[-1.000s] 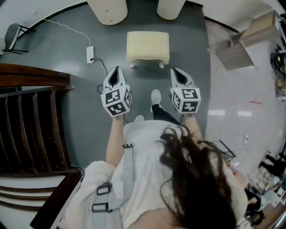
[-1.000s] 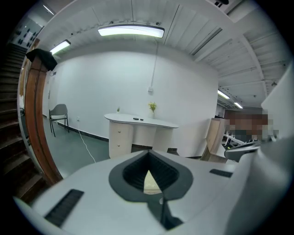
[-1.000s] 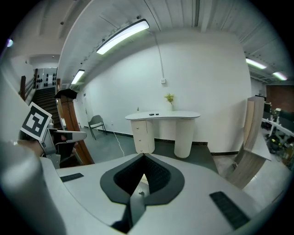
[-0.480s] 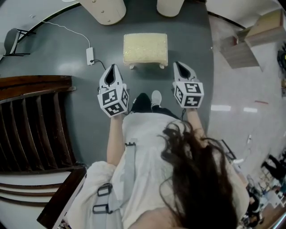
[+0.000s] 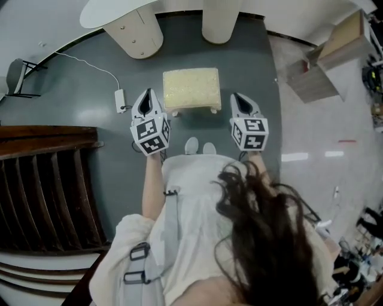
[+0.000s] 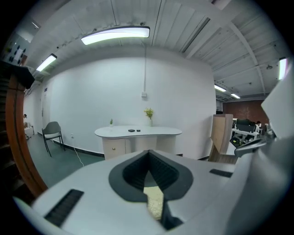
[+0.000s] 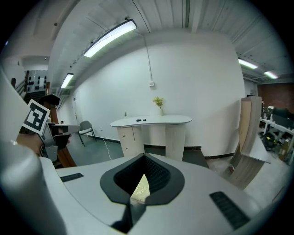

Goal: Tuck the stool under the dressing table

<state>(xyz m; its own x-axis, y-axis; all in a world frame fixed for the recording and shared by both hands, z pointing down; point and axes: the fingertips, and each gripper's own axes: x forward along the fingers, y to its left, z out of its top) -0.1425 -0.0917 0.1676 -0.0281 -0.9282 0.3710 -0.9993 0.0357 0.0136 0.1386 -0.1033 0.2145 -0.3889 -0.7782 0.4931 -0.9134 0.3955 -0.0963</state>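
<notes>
In the head view, the stool (image 5: 191, 88) was seen from above as a small rectangular piece with a pale cream, nubbly cushion and short pale legs showing at its near edge. It stood on the grey floor (image 5: 78, 83), short of the white bench (image 5: 108, 13) and in line with the gap between the bench's drawer pedestal and its round column, not yet under the top. The left gripper (image 5: 148, 95) and the right gripper (image 5: 237, 98) were held just beside the stool's near corners, one on each side. Whether either touched it could not be told.

In the left gripper view, the jaws were seen closed together with nothing clamped. A sliver of the cream cushion was visible below them. The bench stood against the white wall beyond, with a small plant (image 6: 149, 113) on its top.

In the right gripper view, the jaws were likewise pressed together and empty. A narrow strip of the cushion was seen under them, and the bench was seen ahead.
</notes>
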